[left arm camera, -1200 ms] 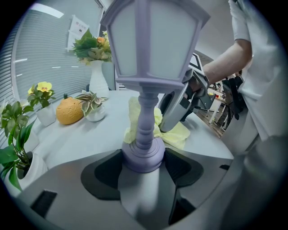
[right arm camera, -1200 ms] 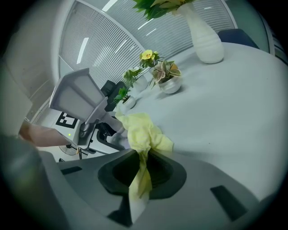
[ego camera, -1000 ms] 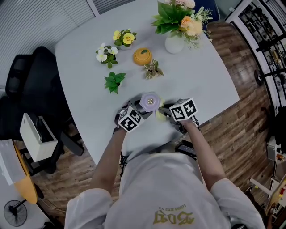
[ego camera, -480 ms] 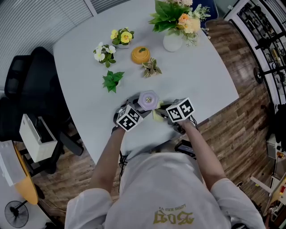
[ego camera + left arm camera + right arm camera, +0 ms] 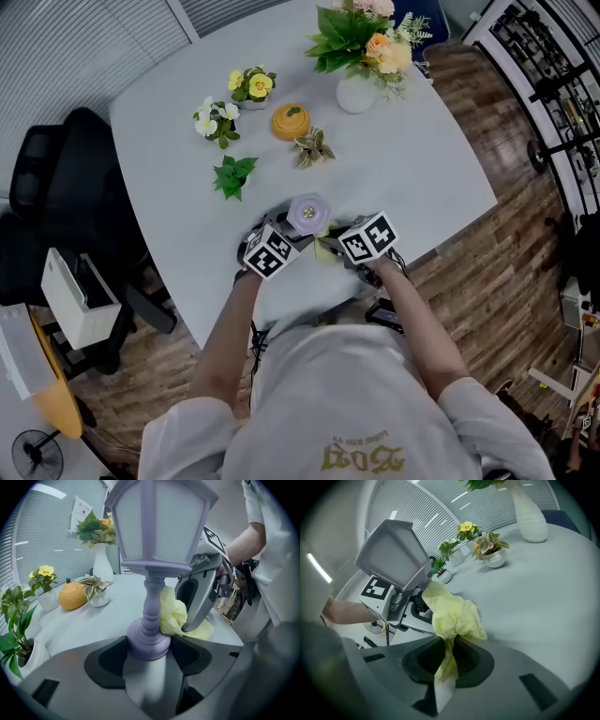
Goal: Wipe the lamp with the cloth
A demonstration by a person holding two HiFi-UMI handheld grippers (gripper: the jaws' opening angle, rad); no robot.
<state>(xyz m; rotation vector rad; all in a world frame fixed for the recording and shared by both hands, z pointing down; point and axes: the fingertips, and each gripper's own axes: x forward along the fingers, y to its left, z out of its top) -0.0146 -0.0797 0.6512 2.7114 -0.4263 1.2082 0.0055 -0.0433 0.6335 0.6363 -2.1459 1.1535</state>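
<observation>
Our left claw (image 5: 149,654) clamps the lamp (image 5: 149,597) base; our right claw (image 5: 449,660), at its 4 o'clock, pinches the cloth (image 5: 451,616).

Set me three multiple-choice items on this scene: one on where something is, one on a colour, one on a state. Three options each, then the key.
1. Where is the cloth?
A. Lying by the white vase
B. Against the stem of the lamp
C. Draped over the lamp's top

2. What colour is the cloth?
A. Blue
B. Red
C. Pale yellow

3. What is the state of the left gripper?
A. Shut on the lamp's base
B. Open above the table
C. Shut on the cloth

Key:
1 B: the left gripper view shows it bunched beside the stem and touching it.
2 C: both gripper views show it pale yellow.
3 A: its jaws stand on either side of the base and grip it.
</observation>
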